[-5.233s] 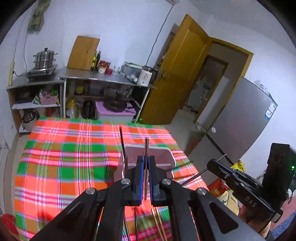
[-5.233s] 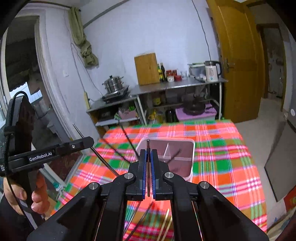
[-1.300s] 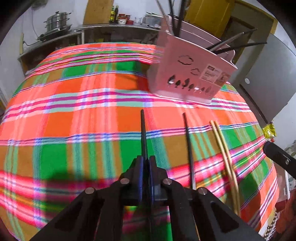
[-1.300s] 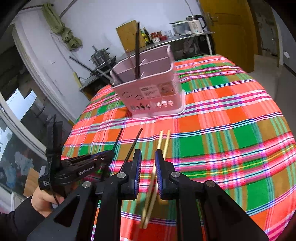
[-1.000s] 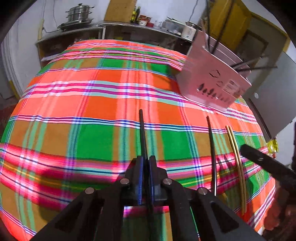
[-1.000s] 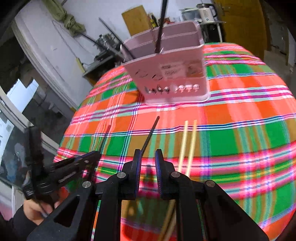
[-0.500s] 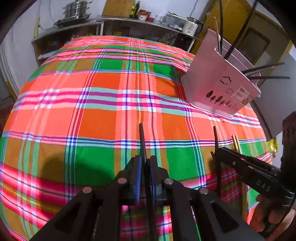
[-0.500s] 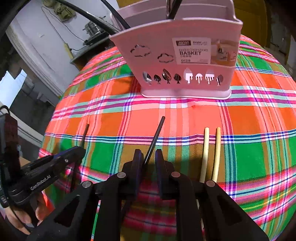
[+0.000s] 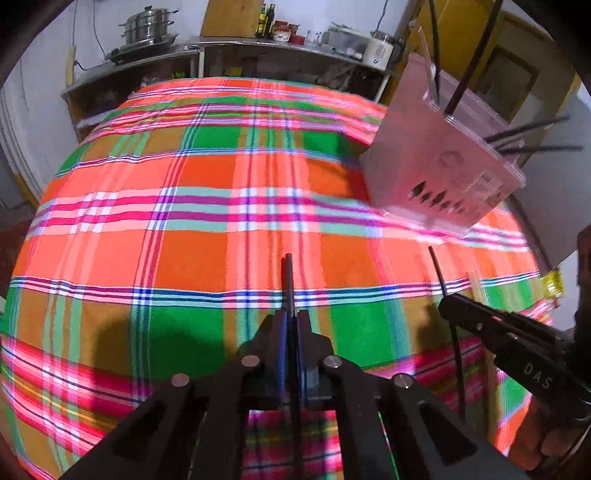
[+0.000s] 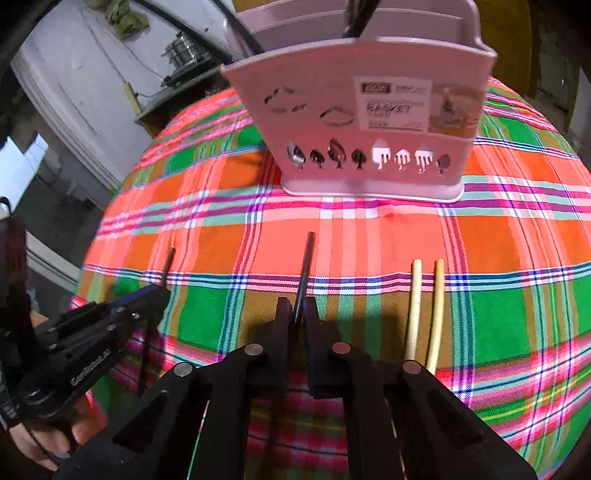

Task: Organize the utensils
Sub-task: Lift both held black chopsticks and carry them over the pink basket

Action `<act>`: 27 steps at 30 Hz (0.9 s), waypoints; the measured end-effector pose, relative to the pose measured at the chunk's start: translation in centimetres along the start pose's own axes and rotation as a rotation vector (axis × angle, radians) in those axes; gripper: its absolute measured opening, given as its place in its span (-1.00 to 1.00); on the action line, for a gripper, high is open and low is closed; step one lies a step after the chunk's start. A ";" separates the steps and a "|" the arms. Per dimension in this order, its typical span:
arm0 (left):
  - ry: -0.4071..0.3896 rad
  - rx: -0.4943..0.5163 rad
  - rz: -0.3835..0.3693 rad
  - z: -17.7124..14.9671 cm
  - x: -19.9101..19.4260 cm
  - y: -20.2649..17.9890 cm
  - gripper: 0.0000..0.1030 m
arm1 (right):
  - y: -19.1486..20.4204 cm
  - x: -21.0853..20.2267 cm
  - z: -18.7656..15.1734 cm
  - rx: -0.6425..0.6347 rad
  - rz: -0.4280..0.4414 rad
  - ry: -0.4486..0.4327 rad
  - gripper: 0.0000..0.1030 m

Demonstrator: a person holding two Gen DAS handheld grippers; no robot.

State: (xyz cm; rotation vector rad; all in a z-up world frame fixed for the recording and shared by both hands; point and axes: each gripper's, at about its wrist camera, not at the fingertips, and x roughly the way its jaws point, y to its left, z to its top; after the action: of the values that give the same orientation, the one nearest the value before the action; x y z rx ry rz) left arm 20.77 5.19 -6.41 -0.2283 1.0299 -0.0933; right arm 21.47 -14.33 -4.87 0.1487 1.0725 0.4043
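Observation:
A pink chopstick basket (image 10: 369, 122) with several black chopsticks in it stands on the plaid tablecloth; it also shows in the left wrist view (image 9: 439, 173). My left gripper (image 9: 291, 321) is shut on a black chopstick (image 9: 288, 280) low at the cloth. My right gripper (image 10: 297, 314) straddles another black chopstick (image 10: 306, 266) that lies on the cloth, its jaws close to it with a small gap left. Two pale wooden chopsticks (image 10: 424, 306) lie to its right. The right gripper also shows in the left wrist view (image 9: 491, 332), the left gripper in the right wrist view (image 10: 147, 295).
The plaid cloth (image 9: 192, 229) covers a round table. Behind it stand a metal shelf with a steamer pot (image 9: 147, 27), bottles, a kettle (image 9: 380, 51) and a yellow door. The table's edge drops off near both grippers.
Both grippers have come lower and closer to the cloth. The right gripper has moved in over the black chopstick and its jaws have narrowed around it. The basket looms larger.

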 end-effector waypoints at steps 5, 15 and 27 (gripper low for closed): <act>-0.058 0.002 -0.043 0.4 -3.4 -0.4 -0.91 | 0.6 -2.9 0.1 -0.010 0.038 -0.056 -0.90; -0.201 0.059 -0.114 2.4 -11.8 -2.4 -0.91 | 1.6 -11.4 1.7 -0.042 0.105 -0.224 -0.91; -0.263 0.123 -0.137 3.8 -15.5 -4.5 -0.91 | 2.5 -17.2 2.6 -0.077 0.100 -0.347 -0.91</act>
State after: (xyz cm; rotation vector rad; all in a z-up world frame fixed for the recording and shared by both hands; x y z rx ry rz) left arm 16.22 4.18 9.50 -0.1928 0.7436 -0.2442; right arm 16.04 -18.61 11.28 0.1968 0.7086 0.4887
